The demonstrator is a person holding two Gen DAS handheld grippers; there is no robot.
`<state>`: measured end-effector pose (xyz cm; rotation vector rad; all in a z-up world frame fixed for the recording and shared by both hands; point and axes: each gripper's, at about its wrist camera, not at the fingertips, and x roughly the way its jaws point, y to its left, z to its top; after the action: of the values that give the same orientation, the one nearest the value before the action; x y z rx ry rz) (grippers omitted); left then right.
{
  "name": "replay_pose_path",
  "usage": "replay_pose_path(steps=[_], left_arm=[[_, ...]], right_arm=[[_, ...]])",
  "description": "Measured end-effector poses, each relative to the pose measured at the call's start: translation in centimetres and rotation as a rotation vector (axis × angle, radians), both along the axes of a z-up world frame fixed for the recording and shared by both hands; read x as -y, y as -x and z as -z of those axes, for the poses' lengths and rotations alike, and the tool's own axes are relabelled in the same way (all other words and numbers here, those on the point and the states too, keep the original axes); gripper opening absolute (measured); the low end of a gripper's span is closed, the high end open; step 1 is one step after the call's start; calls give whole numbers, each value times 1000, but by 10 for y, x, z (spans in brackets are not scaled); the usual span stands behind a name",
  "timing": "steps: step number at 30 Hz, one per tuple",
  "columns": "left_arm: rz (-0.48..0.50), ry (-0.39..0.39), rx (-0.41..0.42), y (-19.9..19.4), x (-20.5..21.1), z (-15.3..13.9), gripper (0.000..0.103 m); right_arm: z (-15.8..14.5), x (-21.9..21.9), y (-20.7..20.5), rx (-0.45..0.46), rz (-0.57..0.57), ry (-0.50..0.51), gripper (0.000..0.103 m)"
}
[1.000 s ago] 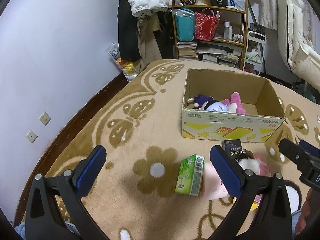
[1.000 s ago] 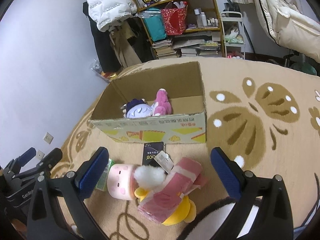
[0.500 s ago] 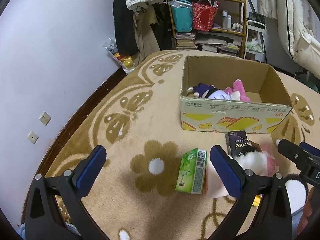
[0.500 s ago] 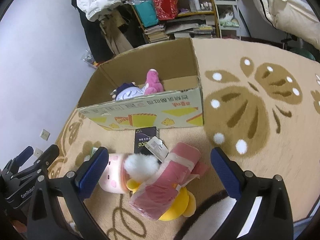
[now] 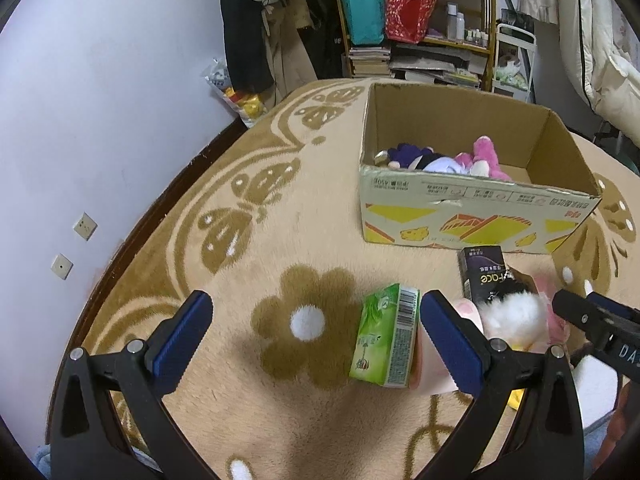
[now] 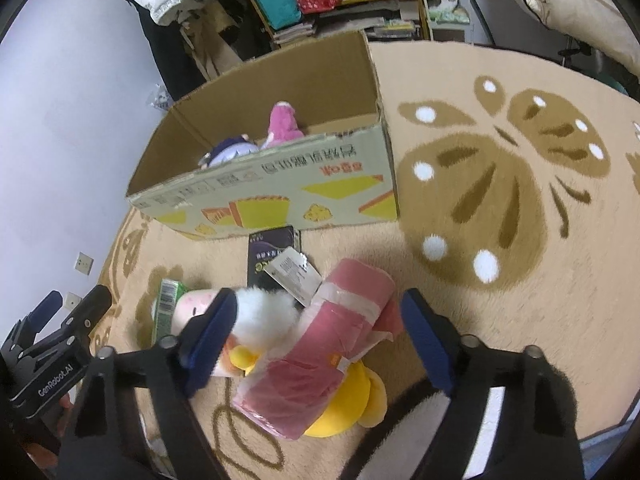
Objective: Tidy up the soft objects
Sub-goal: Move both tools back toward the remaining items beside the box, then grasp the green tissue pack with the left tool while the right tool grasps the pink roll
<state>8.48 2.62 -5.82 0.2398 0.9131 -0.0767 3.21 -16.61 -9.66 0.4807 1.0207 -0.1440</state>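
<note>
An open cardboard box [image 5: 472, 222] [image 6: 280, 196] stands on the carpet with a purple plush [image 5: 416, 158] and a pink plush [image 5: 486, 156] inside. In front of it lies a pile: a green tissue pack [image 5: 386, 340], a black box [image 5: 482, 272], a pink-faced plush with white fluff [image 6: 260, 312], a pink wrapped roll [image 6: 320, 352] and a yellow plush [image 6: 348, 404]. My right gripper [image 6: 316, 344] is open, low over the roll, a finger on each side. My left gripper [image 5: 312, 344] is open, above the carpet left of the tissue pack.
A wall with sockets [image 5: 84, 226] runs along the left. Shelves with bags and books [image 5: 408, 36] and hanging coats [image 5: 244, 32] stand behind the box. Bedding [image 5: 600, 52] lies at the far right. The patterned carpet [image 6: 500, 200] stretches right of the box.
My right gripper has come down and forward over the pink roll and plush pile. My left gripper has edged closer to the tissue pack. Both stay open.
</note>
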Motion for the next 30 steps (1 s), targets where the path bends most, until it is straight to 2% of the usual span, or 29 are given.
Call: replay_pose_path(steps=[5, 8, 17, 22, 30], left_arm=[[5, -4, -33, -5, 2, 11, 103], [13, -11, -61, -8, 5, 19, 103], [38, -45, -109, -13, 14, 36, 103], [36, -61, -150, -18, 15, 47, 102], [40, -71, -194, -21, 16, 58, 103]], right_arm=[[12, -5, -4, -63, -25, 7, 66], [20, -5, -5, -98, -26, 15, 61], [33, 0, -8, -126, 0, -69, 62], [36, -5, -12, -135, -16, -58, 63], [42, -9, -19, -148, -22, -69, 72]])
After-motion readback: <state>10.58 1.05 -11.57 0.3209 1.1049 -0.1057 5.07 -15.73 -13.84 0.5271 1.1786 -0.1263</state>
